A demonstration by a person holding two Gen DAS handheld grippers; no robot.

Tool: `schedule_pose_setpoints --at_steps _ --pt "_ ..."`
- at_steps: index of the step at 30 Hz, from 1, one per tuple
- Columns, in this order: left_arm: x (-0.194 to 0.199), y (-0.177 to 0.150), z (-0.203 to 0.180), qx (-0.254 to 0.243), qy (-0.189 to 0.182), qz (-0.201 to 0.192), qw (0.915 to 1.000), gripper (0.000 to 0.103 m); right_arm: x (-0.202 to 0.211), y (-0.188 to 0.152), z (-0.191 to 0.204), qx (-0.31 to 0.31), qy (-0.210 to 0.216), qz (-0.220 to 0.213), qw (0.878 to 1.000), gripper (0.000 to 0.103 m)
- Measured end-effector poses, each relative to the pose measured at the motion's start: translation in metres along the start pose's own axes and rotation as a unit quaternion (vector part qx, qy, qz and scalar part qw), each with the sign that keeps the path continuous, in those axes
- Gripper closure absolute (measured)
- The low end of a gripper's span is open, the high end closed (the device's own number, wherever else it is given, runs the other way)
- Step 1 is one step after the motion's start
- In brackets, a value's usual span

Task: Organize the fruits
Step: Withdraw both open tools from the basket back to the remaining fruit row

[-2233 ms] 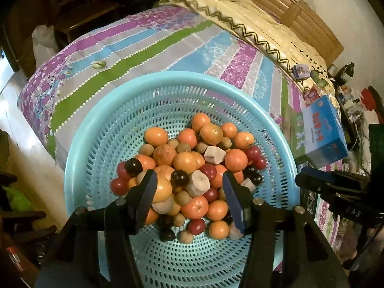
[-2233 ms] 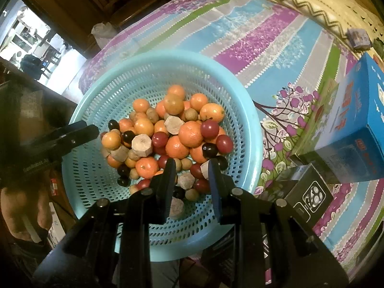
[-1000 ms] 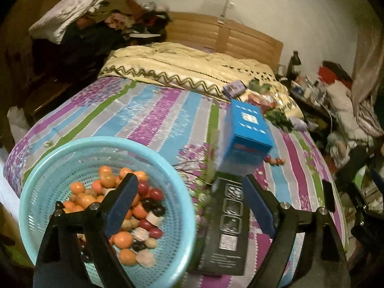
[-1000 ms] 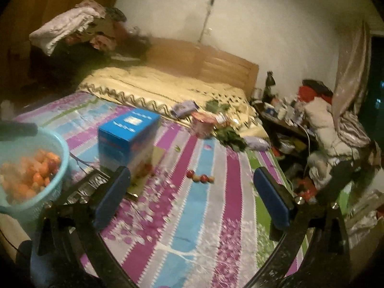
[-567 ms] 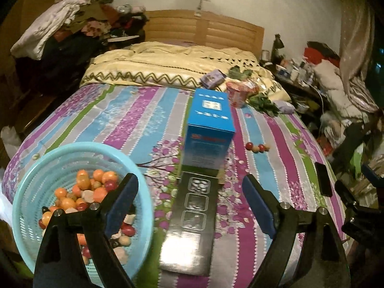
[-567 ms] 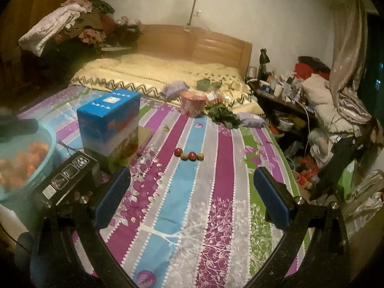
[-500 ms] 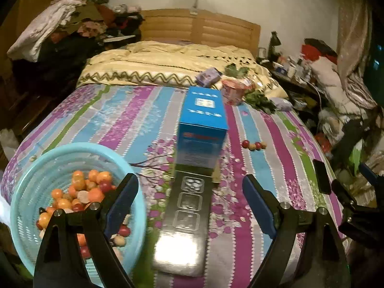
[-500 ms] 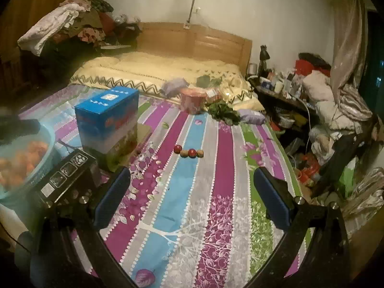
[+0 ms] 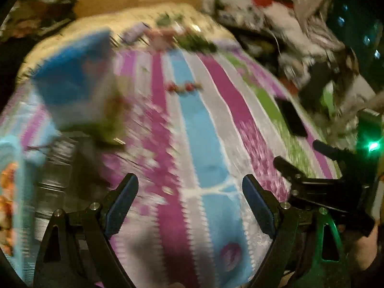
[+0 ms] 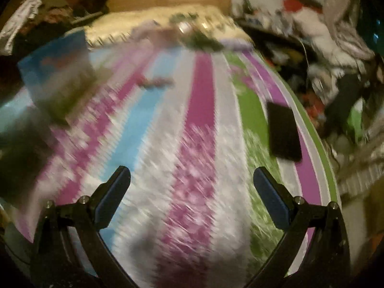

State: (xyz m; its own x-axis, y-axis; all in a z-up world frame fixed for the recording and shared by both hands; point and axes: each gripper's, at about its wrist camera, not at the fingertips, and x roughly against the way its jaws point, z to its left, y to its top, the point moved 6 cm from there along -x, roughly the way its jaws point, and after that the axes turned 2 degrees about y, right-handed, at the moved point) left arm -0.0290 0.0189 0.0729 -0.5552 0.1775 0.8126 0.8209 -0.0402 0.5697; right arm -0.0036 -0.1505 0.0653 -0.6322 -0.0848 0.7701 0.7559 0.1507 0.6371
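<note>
Blur smeared both views. We saw left gripper (image 9: pixel 189 187) and right gripper (image 10: pixel 192 182) jaws wide, empty, above striped bedspread (image 9: pixel 206 144); small fruits (image 9: pixel 183 87) lay mid-bed; basket (image 9: pixel 14 168) at left edge.

Bare striped bedspread (image 10: pixel 192 144) lies open between and beyond both tongs toward 12 o'clock, up to a short row of small red fruits (image 9: pixel 183 87). At 10 o'clock the tall blue cardboard box (image 9: pixel 72 81) blocks passage; at 2 o'clock a flat black phone (image 10: pixel 283 132) lies on the cover.
</note>
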Motion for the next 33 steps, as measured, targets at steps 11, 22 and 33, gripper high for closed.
schedule_pose_setpoints --at_steps 11,22,33 --pt "-0.113 -0.027 0.0 0.037 0.071 0.032 0.9963 0.013 -0.023 -0.042 -0.04 -0.028 0.005 0.001 1.0 0.0" --pt "-0.117 -0.036 0.003 0.045 0.086 0.028 0.9949 0.0 -0.047 -0.062 -0.053 -0.042 -0.003 0.013 0.999 0.0" --pt "-0.124 -0.031 0.006 0.044 0.081 0.023 0.9954 0.0 -0.049 -0.063 -0.054 -0.044 -0.001 0.005 0.999 0.0"
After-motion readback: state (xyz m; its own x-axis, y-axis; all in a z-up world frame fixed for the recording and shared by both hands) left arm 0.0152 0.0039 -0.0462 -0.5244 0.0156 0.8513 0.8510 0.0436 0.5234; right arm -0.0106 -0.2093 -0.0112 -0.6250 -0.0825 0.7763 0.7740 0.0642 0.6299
